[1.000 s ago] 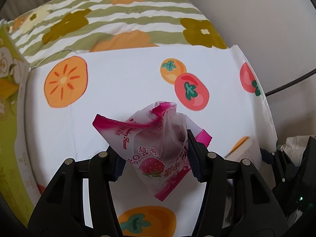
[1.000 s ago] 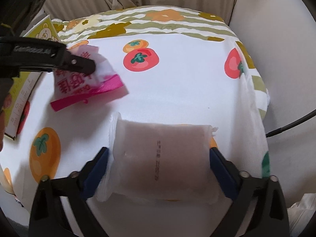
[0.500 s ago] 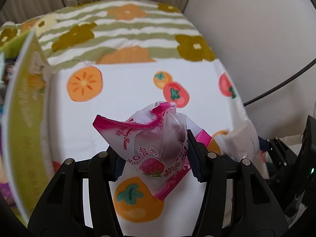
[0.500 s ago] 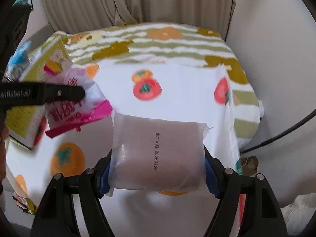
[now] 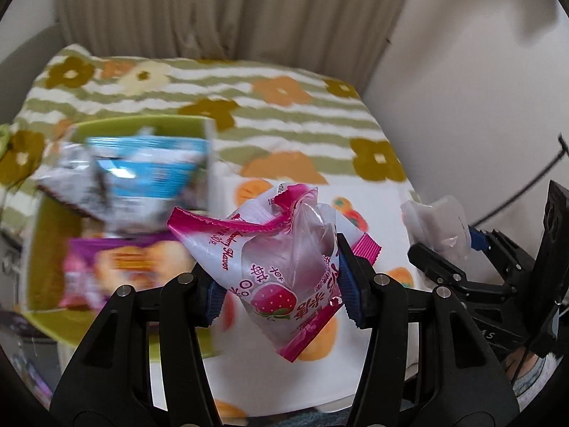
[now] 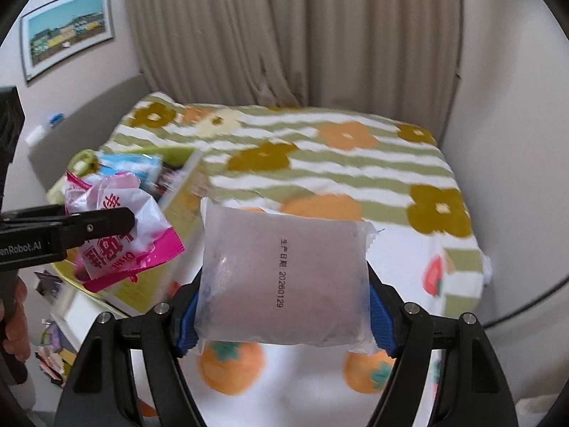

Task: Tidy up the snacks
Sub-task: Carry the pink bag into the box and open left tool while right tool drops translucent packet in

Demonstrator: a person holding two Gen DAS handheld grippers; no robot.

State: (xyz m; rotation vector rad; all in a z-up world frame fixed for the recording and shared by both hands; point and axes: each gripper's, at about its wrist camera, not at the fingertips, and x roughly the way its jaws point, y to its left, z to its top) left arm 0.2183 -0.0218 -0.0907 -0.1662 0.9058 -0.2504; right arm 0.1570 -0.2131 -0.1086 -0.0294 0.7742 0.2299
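My left gripper (image 5: 281,293) is shut on a pink strawberry snack packet (image 5: 281,249) and holds it in the air above the table; the packet also shows in the right wrist view (image 6: 121,220). My right gripper (image 6: 282,316) is shut on a frosted white snack pack (image 6: 281,277) with a printed date, held above the table; it also shows in the left wrist view (image 5: 439,226). A green box (image 5: 46,249) at the left holds several snack packs, among them a blue one (image 5: 149,170) and a purple one (image 5: 121,259).
The table has a white cloth with orange fruit prints (image 6: 306,380) over a green striped flowered cloth (image 6: 320,156). Curtains (image 6: 284,35) and a wall stand behind. A black cable (image 5: 526,185) runs at the right. Loose items lie below the table at left (image 6: 49,352).
Both grippers have risen and tilted up with their packets. The green box with snacks has come into view at the left, and the curtain and wall now show.
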